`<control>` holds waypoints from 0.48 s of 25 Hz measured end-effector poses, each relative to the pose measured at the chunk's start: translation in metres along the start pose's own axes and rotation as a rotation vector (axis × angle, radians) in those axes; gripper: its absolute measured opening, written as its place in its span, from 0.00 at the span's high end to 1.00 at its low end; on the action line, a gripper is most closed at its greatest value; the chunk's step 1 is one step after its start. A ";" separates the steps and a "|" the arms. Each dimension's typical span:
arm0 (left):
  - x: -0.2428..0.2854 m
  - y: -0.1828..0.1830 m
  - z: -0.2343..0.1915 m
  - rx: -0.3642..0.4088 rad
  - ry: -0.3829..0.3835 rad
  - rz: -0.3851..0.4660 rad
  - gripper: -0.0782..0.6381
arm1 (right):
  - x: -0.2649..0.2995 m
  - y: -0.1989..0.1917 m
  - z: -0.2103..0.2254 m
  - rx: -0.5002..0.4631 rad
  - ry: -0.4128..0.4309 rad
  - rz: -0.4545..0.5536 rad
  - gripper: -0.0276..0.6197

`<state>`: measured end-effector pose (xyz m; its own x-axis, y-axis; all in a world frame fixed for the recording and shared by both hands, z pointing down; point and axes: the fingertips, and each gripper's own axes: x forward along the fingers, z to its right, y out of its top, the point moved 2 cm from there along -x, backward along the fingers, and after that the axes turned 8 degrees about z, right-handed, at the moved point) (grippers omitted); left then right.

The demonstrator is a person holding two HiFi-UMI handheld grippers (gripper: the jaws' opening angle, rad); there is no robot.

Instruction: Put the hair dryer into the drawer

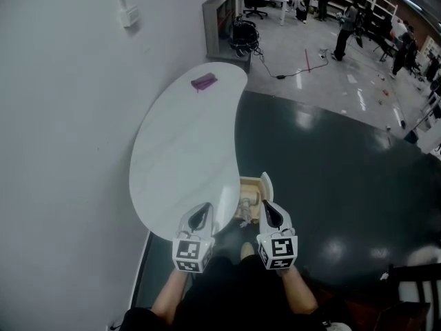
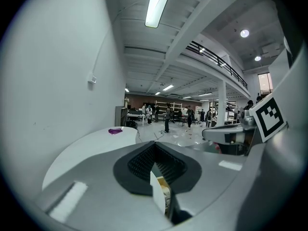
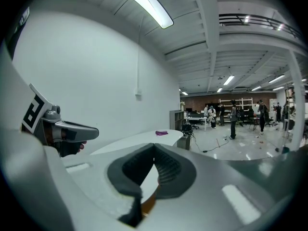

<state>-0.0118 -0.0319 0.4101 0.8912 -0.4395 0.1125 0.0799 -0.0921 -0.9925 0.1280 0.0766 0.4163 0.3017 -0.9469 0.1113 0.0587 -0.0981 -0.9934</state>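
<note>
Setting: a large open lab or workshop hall.

Evidence overhead: a high white ceiling with exposed beams, long fluorescent tube lights (image 2: 159, 4), and a mezzanine walkway with black railing (image 2: 216, 59) on white columns (image 2: 222, 102).

Floor: part is glossy dark coated floor (image 1: 331, 185) and part is pale grey concrete floor (image 1: 310, 81), with black cables (image 1: 275, 71) trailing across it.

Far end: shelving racks (image 3: 240, 101), a black office chair (image 1: 256, 5) at a white desk, and several standing people (image 1: 346, 29).

Near end: a white kidney-shaped table (image 1: 179, 150) stands against a bare white wall (image 1: 62, 116).
</note>
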 end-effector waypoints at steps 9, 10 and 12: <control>0.002 0.001 0.001 0.002 -0.008 -0.005 0.88 | -0.002 -0.003 -0.003 0.009 0.000 -0.007 0.95; 0.002 0.001 0.002 0.003 -0.009 -0.006 0.88 | -0.002 -0.004 -0.002 0.010 0.000 -0.008 0.95; 0.003 0.001 0.003 0.002 -0.010 -0.007 0.88 | -0.002 -0.004 -0.001 0.010 0.002 -0.008 0.95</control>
<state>-0.0081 -0.0306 0.4097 0.8951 -0.4297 0.1189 0.0869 -0.0936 -0.9918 0.1258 0.0789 0.4199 0.2996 -0.9466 0.1191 0.0702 -0.1027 -0.9922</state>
